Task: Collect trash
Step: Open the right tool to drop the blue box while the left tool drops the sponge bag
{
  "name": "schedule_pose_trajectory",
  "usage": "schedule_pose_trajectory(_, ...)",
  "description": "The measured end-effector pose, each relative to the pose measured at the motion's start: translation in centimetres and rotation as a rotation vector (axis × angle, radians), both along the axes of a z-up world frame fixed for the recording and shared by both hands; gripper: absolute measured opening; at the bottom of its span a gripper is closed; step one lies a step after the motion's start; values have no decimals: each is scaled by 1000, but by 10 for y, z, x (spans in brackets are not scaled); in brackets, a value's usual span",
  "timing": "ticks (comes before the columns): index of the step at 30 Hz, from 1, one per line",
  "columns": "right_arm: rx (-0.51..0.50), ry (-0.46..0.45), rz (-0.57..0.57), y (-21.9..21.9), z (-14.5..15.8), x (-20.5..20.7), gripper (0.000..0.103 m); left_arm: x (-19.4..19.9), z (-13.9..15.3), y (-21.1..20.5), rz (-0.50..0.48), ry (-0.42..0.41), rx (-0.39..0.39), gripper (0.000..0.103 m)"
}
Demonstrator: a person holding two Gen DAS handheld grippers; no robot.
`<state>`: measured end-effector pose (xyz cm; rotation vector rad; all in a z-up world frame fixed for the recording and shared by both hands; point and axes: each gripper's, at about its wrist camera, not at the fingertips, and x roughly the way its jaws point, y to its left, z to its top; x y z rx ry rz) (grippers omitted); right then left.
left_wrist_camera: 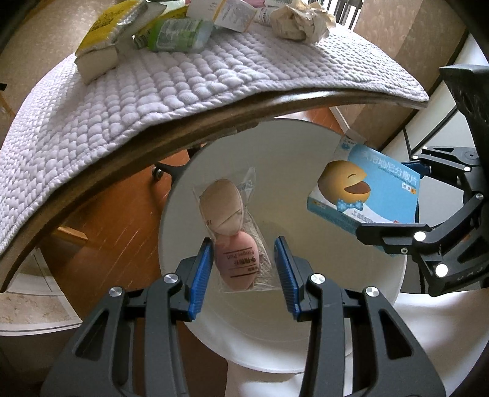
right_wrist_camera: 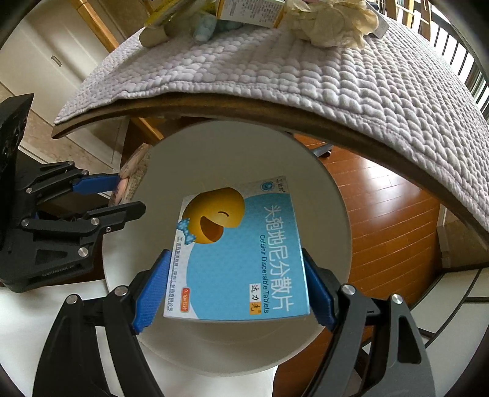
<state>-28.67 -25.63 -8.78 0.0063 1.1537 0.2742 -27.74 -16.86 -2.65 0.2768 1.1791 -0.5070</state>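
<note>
Both grippers hover over a white round bin (left_wrist_camera: 171,213) below the table edge. Between the spread jaws of my left gripper (left_wrist_camera: 243,262) is a clear packet of pink and beige finger puffs (left_wrist_camera: 232,232); the pads stand apart from it, so it looks let go. My right gripper (right_wrist_camera: 235,278) is shut on a blue tablet box with a yellow smiling face (right_wrist_camera: 238,247), held over the bin (right_wrist_camera: 330,189). The box also shows in the left wrist view (left_wrist_camera: 366,189). The left gripper's blue pad (right_wrist_camera: 94,184) shows at the left of the right wrist view.
A table with a quilted lilac cloth (left_wrist_camera: 152,91) stands above the bin. On it lie a crumpled paper (left_wrist_camera: 299,21), a green wipes pack (left_wrist_camera: 180,33), a yellow sponge (left_wrist_camera: 107,27) and small cartons (left_wrist_camera: 235,15). Orange wood floor (right_wrist_camera: 388,220) lies below.
</note>
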Motion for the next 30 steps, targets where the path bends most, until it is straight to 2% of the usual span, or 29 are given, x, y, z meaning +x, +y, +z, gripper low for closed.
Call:
schedule_pose_trajectory(2,52,-51,-16,5,-4,4,79,3,-2,2,-4,1,5,44)
schedule_pose_trajectory(5,174,-199,-55,14,-13,6,79,7,-13,4,-7,5,7,44)
schedule_pose_trajectory(9,189,-246,-69,23,-17,11,79,7,-19,1,-10,15,12,44)
schedule_pose_trajectory(21,139,-194,-71,45,-39,41,79,15,-36,-6,-15,45,22,44)
schedule_pose_trajectory(30,102,-87,-35,51,-48,54,79,21,-39,0,-22,55,34,44)
